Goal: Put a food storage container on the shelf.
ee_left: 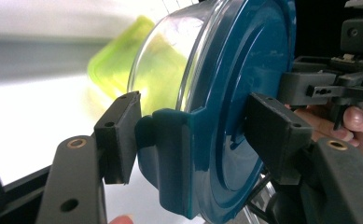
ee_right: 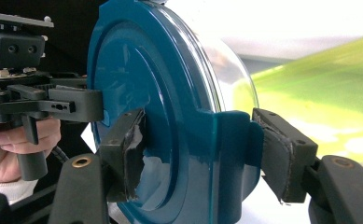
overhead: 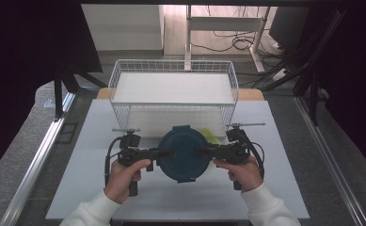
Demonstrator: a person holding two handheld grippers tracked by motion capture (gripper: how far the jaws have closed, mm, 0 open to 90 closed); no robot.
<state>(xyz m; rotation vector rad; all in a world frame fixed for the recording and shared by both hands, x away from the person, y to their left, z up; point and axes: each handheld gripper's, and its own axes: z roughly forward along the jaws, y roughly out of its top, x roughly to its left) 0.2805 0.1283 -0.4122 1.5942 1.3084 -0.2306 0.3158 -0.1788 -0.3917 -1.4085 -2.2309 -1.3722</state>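
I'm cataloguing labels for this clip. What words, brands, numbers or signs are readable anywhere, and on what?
None: no readable text shows anywhere.
Blue lid: plain, with no lettering in the high view or either gripper view.
Glass container: no marking.
Wire basket: no tag.
Green lid: blurred, no text to make out.

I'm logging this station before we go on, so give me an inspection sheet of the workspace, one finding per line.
Surface: white table top, bare at the front.
Job's things: round glass container with dark blue clip lid, held level between both grippers above the table.
Clutter: lime green lid lying beyond the container; white wire basket at the back.
Grippers: left gripper and right gripper each shut on a lid clip at opposite sides.
Cables: black cable loops trail from each gripper; more cables on the floor behind.
Surroundings: grey floor, metal rails, dark curtains.
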